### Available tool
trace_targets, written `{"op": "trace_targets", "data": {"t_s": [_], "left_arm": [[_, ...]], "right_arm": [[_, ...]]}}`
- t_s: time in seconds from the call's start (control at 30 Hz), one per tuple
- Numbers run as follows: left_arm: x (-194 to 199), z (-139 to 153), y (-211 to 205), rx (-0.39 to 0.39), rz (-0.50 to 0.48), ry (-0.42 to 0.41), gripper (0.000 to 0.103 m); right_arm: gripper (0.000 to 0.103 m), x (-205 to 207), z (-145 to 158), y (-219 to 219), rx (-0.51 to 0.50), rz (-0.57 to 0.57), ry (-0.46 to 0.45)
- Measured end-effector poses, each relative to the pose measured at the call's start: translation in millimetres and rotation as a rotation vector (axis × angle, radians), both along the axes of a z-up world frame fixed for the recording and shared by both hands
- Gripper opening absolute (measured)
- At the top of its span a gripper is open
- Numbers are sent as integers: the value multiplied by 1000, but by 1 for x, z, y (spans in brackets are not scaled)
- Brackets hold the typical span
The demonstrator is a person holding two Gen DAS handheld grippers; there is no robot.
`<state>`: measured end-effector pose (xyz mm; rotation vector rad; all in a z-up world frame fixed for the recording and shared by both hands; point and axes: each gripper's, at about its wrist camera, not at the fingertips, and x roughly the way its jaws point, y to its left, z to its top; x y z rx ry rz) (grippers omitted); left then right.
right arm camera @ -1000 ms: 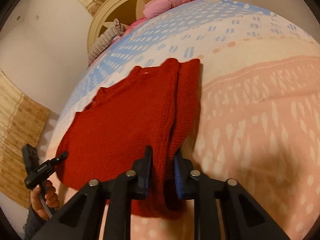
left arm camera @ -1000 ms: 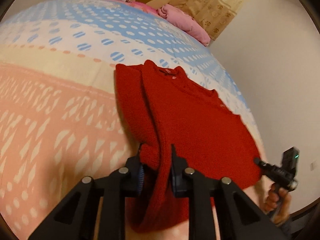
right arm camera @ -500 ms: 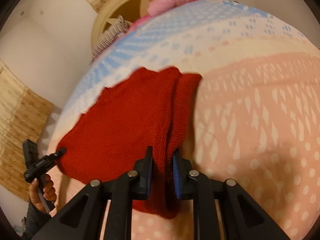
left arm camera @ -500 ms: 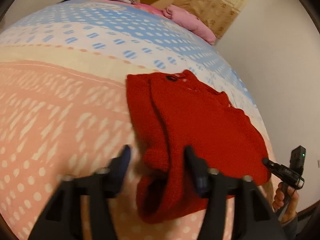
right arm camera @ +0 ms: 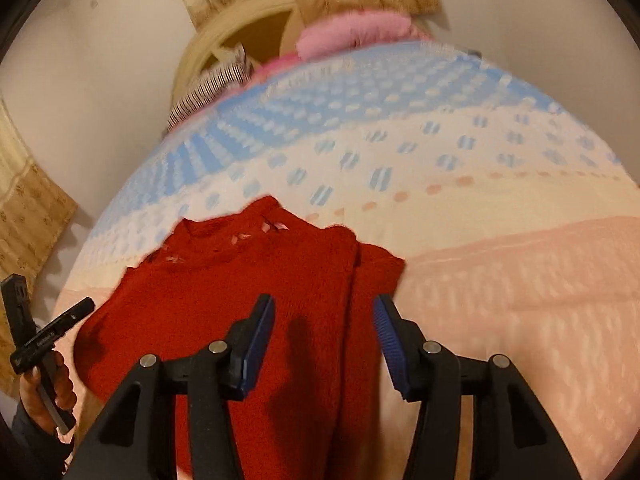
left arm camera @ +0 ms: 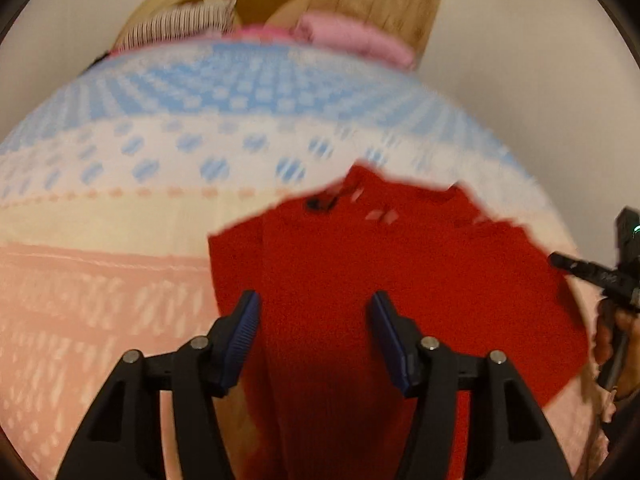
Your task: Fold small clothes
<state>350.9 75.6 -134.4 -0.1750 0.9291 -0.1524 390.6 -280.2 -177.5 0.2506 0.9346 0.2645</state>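
Both your left gripper (left arm camera: 314, 320) and right gripper (right arm camera: 324, 324) have just opened, empty; careless regrasping could undo the red sweater's (left arm camera: 400, 280) folded sleeve.

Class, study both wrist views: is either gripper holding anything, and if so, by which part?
Nothing is held. The left gripper and right gripper have just been opening; both stand open above the red sweater, pads clear of it.

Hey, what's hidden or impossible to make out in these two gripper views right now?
- Sweater hem: cut off by the bottom edge and covered by the left gripper in the left wrist view; likewise under the right gripper in the right wrist view.
- Small dark mark at the collar: motion blur, left wrist view.
- Pillows and headboard: blurred in both views.
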Motion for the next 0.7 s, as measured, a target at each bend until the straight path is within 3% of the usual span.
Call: {"op": "trace_targets", "data": {"t_s": [0.03,0.07,0.1,0.23,0.3,0.37,0.4,0.53,0.57,0.67,0.7], "left_arm": [[5,-6,-1,-13,-13,17,24],[7,-8,-3,-10,-33,12,15],[6,-5,-3,2,-38,-6,11],[2,15,-1,61,-10,-107,10],[9,13,-2,80,-1,-96,10],[15,2,-7,131,0,-53,10],[18,-7,-12,170,2,-24,12],[15,-9,-26,326,15,-81,19],[14,-7,-26,331,28,-84,21],[3,4,-16,258,55,-106,37],[-3,8,-12,231,65,-128,58]], "right_arm": [[41,8,-8,4,-26,-7,20],[7,11,-10,8,-53,-1,20],[6,12,-10,12,-94,4,5],[6,-7,17,15,-171,-21,-163],[6,-8,26,11,-180,-62,-209],[6,-1,22,9,-191,-89,-186],[6,2,17,8,-193,-92,-166],[7,10,-6,10,-219,-80,-93],[10,10,-10,9,-226,-87,-78],[41,1,-5,3,-207,-121,-60],[45,-5,0,3,-208,-129,-80]]}}
